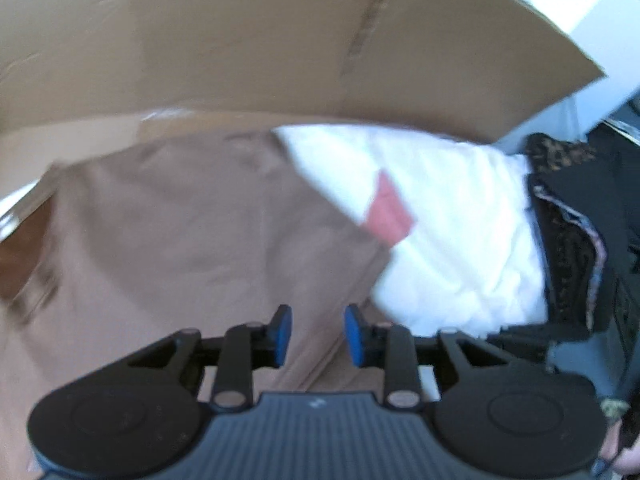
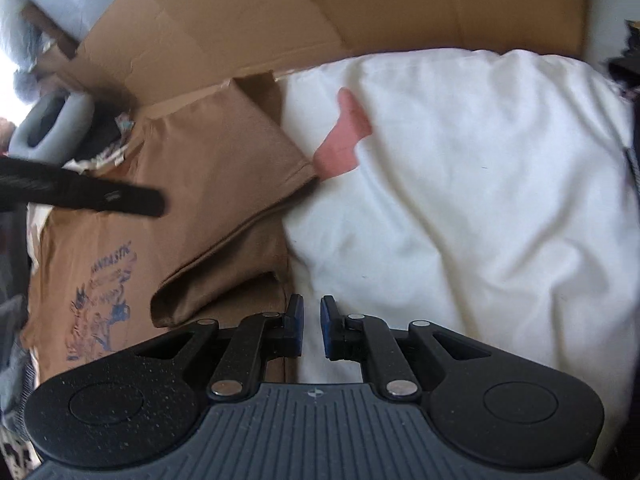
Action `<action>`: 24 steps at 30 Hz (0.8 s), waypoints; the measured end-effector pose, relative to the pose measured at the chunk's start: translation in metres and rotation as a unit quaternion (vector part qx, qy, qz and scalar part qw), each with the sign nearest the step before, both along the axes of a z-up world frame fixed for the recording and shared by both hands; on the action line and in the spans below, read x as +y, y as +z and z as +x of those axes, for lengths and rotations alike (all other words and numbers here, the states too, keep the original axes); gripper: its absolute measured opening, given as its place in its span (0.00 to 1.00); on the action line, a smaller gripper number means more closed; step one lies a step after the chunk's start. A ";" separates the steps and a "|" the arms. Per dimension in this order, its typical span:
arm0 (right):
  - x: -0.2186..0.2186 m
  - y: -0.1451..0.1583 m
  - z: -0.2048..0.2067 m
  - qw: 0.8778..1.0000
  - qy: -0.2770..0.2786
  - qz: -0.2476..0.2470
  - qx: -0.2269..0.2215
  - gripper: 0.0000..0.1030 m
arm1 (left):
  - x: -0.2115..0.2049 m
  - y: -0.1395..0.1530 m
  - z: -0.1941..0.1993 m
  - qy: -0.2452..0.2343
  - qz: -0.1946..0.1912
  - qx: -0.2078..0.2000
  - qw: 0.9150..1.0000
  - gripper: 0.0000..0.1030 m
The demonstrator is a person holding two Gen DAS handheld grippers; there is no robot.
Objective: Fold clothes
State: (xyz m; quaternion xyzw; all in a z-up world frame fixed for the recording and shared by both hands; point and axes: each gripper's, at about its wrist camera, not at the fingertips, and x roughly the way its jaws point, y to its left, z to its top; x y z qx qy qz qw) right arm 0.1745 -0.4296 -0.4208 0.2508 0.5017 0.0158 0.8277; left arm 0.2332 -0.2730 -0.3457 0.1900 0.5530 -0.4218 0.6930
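- Your left claw point(image 1: 318, 334) stands with a moderate gap between its blue pads point(image 1: 282, 334); nothing lies between them, and only brown cloth shows below.
- Your right claw point(image 2: 312, 328) stands narrow, with a thin gap between its blue pads point(image 2: 329, 326); nothing is pinched there. It hangs over the seam where two garments meet.
- The brown cotton T-shirt point(image 2: 208, 184) lies flat on the sheet of corrugated cardboard point(image 2: 248, 20), with a blue printed graphic point(image 2: 100, 312) on its lower left part in the right wrist view. One edge is turned over into a thick diagonal fold ending just left of the right claw.
- The white rumpled cloth point(image 2: 460, 200) lies just beside the shirt on its right, touching it along the edge. It carries a pink patch point(image 2: 344, 136) near the shirt's corner.
- In the left wrist view, the same shirt point(image 1: 180, 240) fills the middle and the white cloth point(image 1: 452, 232) sits to its right; the picture is blurred.
- A dark patterned fabric point(image 1: 568, 232) lies against the white cloth's far side.
- A black bar point(image 2: 92, 196), blurred, crosses above the shirt at left in the right wrist view; you cannot tell what it is.
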 end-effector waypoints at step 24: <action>-0.043 0.013 -0.070 0.998 -0.068 0.002 0.016 0.12 | -0.071 -0.060 -0.024 0.002 0.031 -0.026 0.999 0.42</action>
